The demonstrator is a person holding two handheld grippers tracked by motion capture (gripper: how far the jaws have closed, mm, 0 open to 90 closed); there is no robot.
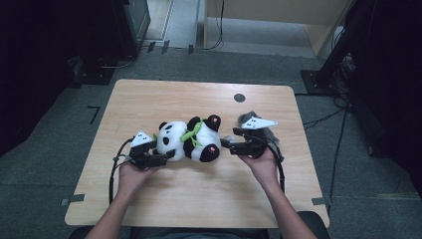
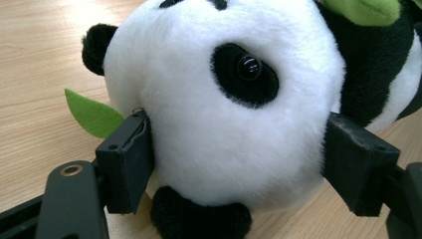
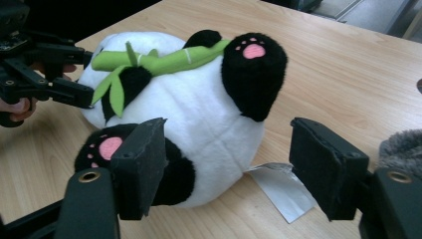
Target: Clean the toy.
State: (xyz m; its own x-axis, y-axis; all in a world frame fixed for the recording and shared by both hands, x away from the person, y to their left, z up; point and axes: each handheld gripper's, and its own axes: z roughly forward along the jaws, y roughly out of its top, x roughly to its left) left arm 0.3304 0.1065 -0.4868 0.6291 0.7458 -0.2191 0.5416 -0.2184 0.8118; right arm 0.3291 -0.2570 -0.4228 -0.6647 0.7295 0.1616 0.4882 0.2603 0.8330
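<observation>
A black-and-white plush panda (image 1: 189,139) with a green bamboo stalk (image 3: 164,59) lies on its back on the wooden table (image 1: 149,99), head to the left. My left gripper (image 1: 168,154) has its jaws on either side of the panda's head (image 2: 224,99), and both pads (image 2: 132,159) touch the fur. My right gripper (image 1: 227,145) is at the panda's feet, open. Its jaws (image 3: 239,164) stand wide in front of the panda's lower body (image 3: 199,114), clear of it. A pink-soled foot (image 3: 107,148) lies just behind one jaw. The left gripper (image 3: 84,94) shows farther off at the head.
A grey furry thing (image 1: 251,119) lies on the table just behind my right gripper. The panda's white tag (image 3: 283,189) rests flat on the wood. A small black disc (image 1: 239,97) sits near the far edge. Dark equipment and cables stand on the floor around.
</observation>
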